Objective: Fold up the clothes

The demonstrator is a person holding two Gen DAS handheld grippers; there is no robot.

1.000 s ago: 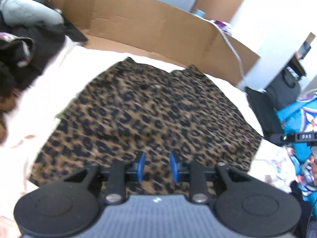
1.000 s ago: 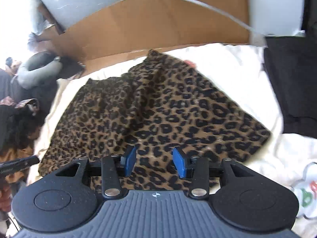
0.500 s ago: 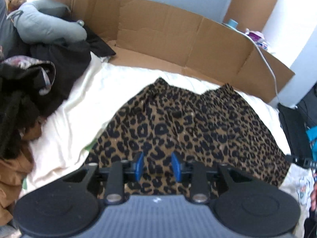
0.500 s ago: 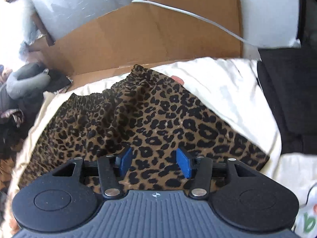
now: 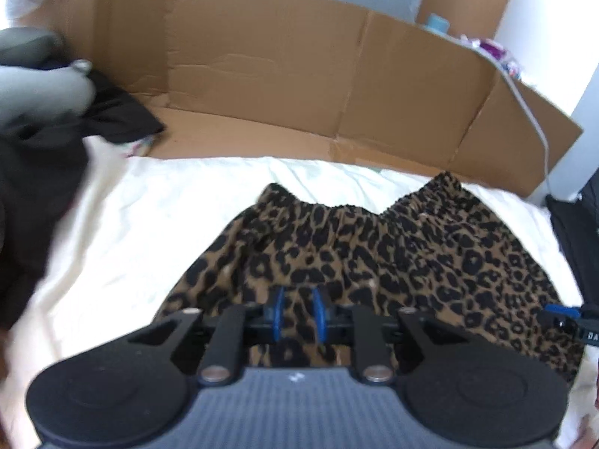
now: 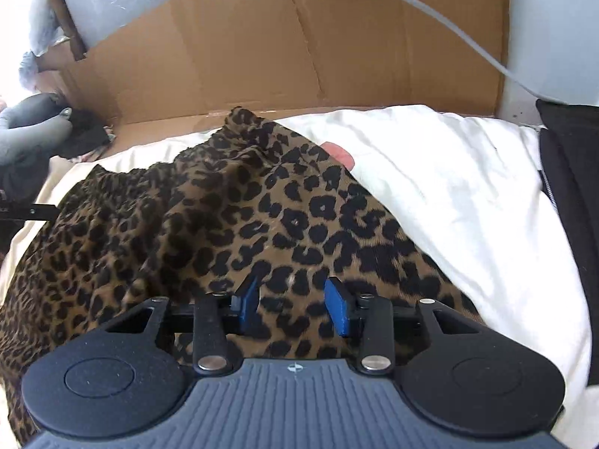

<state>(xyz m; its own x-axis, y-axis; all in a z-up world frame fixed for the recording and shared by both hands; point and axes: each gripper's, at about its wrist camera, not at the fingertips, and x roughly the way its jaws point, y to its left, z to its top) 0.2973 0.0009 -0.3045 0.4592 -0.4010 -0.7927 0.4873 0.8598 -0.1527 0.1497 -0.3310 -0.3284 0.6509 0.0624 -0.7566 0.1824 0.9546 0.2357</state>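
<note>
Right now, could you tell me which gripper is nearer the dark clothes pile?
Left. Left gripper, jaws closing empty over the leopard skirt, has the dark clothes pile at its left; right gripper, jaws closing likewise, sits farther right.

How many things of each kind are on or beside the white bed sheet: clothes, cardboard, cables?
Clothes: 3, namely the leopard-print skirt, the black garment and the grey garment at far left.
Cardboard: 1, the cardboard sheet behind the bed.
Cables: 1, the white cable across the cardboard.
Total: 5
</note>
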